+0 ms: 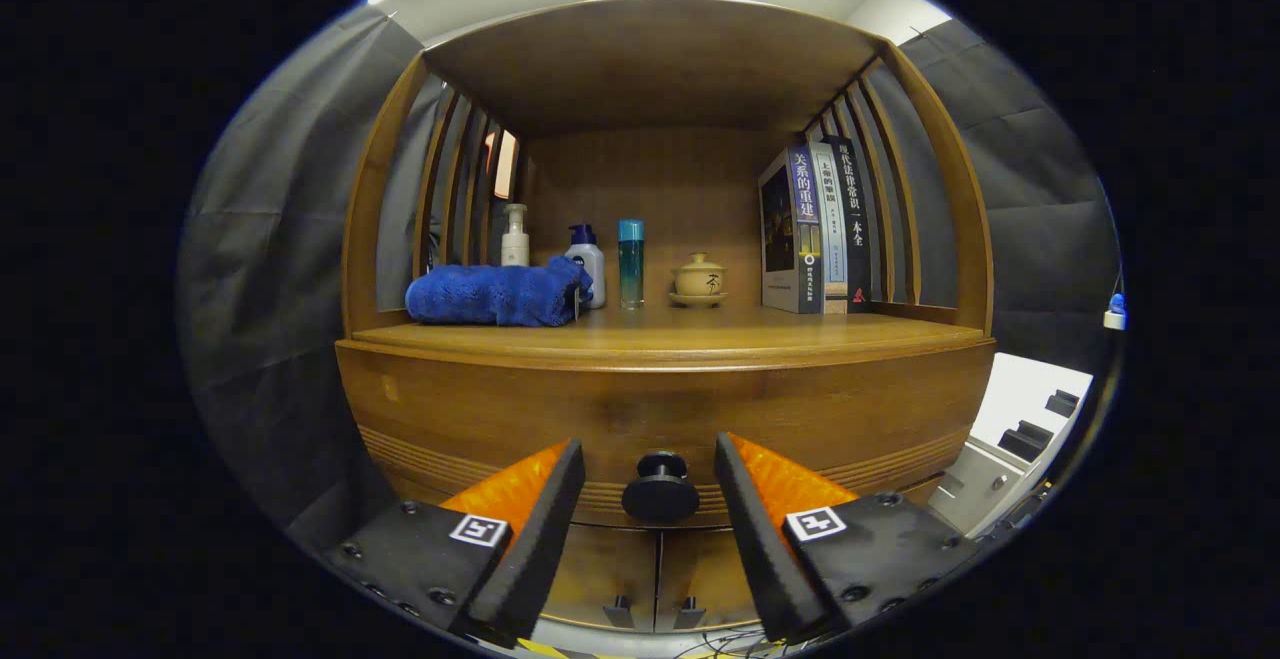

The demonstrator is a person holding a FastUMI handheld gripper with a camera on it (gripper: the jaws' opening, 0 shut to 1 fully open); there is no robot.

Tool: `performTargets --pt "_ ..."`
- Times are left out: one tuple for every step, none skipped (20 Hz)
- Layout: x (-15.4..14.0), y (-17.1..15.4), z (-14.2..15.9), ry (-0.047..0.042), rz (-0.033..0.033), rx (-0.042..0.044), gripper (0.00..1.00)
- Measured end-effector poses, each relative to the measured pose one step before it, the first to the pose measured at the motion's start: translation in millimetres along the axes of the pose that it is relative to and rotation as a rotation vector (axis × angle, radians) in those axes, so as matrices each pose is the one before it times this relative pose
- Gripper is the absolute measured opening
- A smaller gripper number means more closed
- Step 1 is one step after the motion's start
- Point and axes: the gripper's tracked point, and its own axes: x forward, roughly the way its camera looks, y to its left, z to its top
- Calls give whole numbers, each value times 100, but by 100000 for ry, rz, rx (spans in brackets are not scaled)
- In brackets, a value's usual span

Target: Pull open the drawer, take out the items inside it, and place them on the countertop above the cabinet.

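- step: drawer not yet pulled; gripper (650, 484) lined up on the drawer knob (660, 489), so this reads as the approach/grasp phase of "pull open"
- tool state: fingers spread, released; knob sits between them w/ a gap each side, neither pad touching it afaict
- task thing: drawer front (660, 419) is the wide wood panel just under the countertop (660, 334); looks fully closed; contents hidden, can't say what's inside or how many
- next move, my read: nudge fwd a bit so pads flank the knob head, clench, then pull straight back; knob is round and small, so an off-centre squeeze could slip off
- below the drawer: 2 cabinet doors (610, 564) meeting at a centre seam, each w/ a small handle near the bottom
- countertop count: 1 blue towel (495, 294), folded, left side; 2 pump bottles (515, 236) behind/beside it; 1 teal bottle (631, 264); 1 lidded ceramic cup on saucer (698, 281); 3 books (815, 229) upright at right
- free counter strip along the front edge, ahead of all that; looks like enough room for the drawer items
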Motion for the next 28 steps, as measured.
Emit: performTargets --pt "290 -264 -324 427 -635 39 78" --pt "194 -206 -291 533 -926 394 74" --pt "310 -122 -198 591 -446 444 71" --pt "235 10 -326 939 212 372 67" --pt "199 111 -192 854 -213 95 64" --pt "640 50 -318 1233 639 -140 61" --pt "-232 -133 107 -353 -811 -741 57" --pt "81 128 -53 264 -231 -624 54" --pt "32 102 199 -907 -399 74 54" --pt "89 -62 -63 -14 -51 849 51" --pt "-95 -20 56 -124 63 938 48" --pt "54 -15 -155 496 116 684 45" --pt "-114 -38 -16 84 152 -63 43" --pt "-140 -34 -48 836 227 -217 41" --pt "-106 -13 38 628 157 846 40" --pt "98 -20 -20 531 -182 470 35" --pt "-82 104 53 24 869 733 34" --pt "-312 181 57 147 583 545 34" --pt "-296 47 58 294 -46 -340 34" --pt "-679 -301 -83 -113 -639 -478 34" --pt "-391 -30 -77 -42 -232 69 34" --pt "-441 185 -4 -423 -148 678 34" --pt "-244 66 -20 266 350 883 34" --pt "-381 69 -19 350 146 398 34" --pt "-499 31 -49 835 -59 -382 34" --pt "-665 -107 8 -40 -247 -281 34" --pt "-585 5 -65 96 -189 -6 34" --pt "-538 132 -124 18 147 357 34"
